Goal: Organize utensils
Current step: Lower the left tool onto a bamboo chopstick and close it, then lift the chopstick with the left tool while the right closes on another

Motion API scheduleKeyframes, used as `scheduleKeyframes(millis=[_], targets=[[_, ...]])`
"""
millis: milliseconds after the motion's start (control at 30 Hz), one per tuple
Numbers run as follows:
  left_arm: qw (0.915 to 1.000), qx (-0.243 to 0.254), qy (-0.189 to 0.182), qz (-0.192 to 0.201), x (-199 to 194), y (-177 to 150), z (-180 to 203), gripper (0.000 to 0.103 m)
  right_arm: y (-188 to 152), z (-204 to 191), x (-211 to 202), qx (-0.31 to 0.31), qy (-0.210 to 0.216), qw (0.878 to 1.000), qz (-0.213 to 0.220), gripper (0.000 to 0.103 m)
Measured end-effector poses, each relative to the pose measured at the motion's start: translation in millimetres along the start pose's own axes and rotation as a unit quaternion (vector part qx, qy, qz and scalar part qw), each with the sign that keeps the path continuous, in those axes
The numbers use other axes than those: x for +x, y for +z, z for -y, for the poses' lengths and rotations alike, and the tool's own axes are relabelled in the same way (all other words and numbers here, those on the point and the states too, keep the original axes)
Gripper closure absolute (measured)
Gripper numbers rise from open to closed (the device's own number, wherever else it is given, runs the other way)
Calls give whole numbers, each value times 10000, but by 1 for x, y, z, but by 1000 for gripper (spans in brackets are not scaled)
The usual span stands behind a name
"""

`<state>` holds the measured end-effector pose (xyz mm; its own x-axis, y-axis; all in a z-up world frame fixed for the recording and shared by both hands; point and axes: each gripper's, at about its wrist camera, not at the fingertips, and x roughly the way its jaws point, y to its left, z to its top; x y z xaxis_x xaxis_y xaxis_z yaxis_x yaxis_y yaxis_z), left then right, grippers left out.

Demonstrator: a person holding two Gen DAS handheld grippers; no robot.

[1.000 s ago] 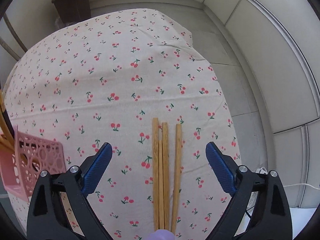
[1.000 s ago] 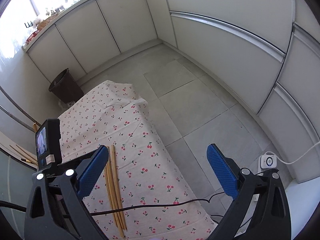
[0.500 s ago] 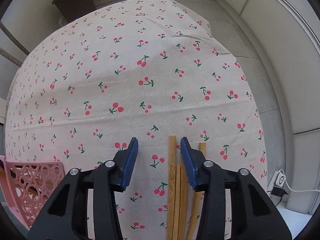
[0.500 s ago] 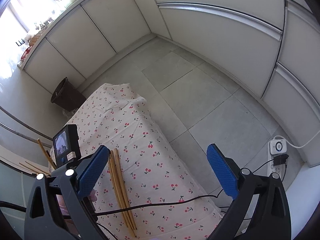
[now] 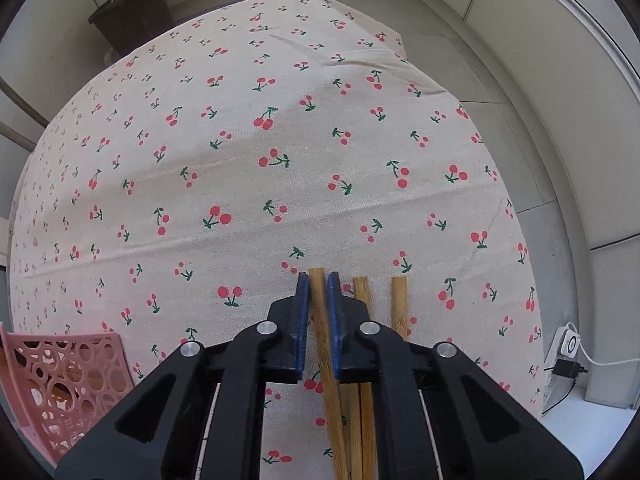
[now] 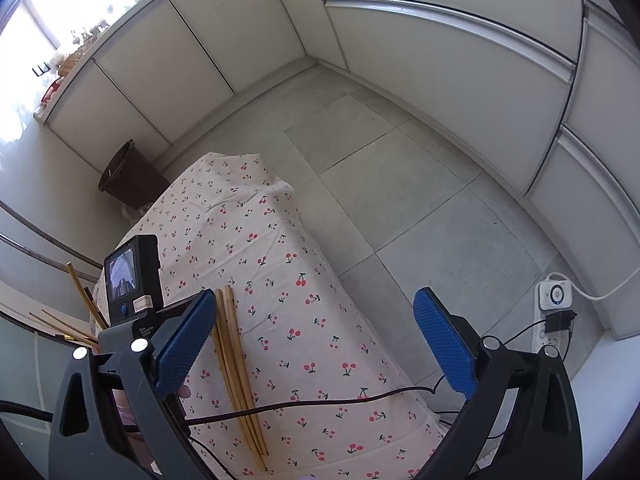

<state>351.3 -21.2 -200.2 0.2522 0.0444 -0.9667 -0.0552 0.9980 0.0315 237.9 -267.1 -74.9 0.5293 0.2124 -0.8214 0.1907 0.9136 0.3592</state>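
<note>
With the left claw (image 5: pixel 318 280) just closed to pinch the leftmost chopstick (image 5: pixel 320 320) lying on the surface (image 5: pixel 240 160), lift straight up, leaving its neighbours (image 5: pixel 362 296) just right; the right claw (image 6: pixel 312 340) hangs spread.

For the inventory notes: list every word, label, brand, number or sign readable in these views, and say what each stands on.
No text reads clearly in either view.
White sticker on the left gripper's camera: print too small to read.
White lettering on the mount below that camera: blurred, unreadable.
Chopsticks, cherry tablecloth, pink basket, power strip: no lettering visible.
</note>
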Motion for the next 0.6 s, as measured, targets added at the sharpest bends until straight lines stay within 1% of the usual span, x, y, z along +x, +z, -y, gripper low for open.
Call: scheduleKeyframes(millis=[100,200,300,367,433,533,600], targets=[[9998,148,-96,76,-3,-11,3,96,-1,-4,4,-77,-77,9999,-22,7],[9995,92,-249,195,-10,-25,-4,96,0,-10,7,-216,-171,9996,30,7],[9976,20,-455,516,-28,-50,-18,96,-2,-17,16,-359,-328,9988,32,7],[9959,97,-523,735,-40,-70,-21,96,-4,-21,28,-417,-319,9985,-120,7],[9938,197,-625,901,-54,-95,-25,96,-6,-29,45,-537,-269,9975,-375,7],[9916,146,-799,1009,-70,-120,-40,96,-11,-45,70,-639,-229,9959,-598,7],[9903,46,-880,1075,-81,-135,-51,96,-15,-58,87,-709,-127,9944,-775,7]])
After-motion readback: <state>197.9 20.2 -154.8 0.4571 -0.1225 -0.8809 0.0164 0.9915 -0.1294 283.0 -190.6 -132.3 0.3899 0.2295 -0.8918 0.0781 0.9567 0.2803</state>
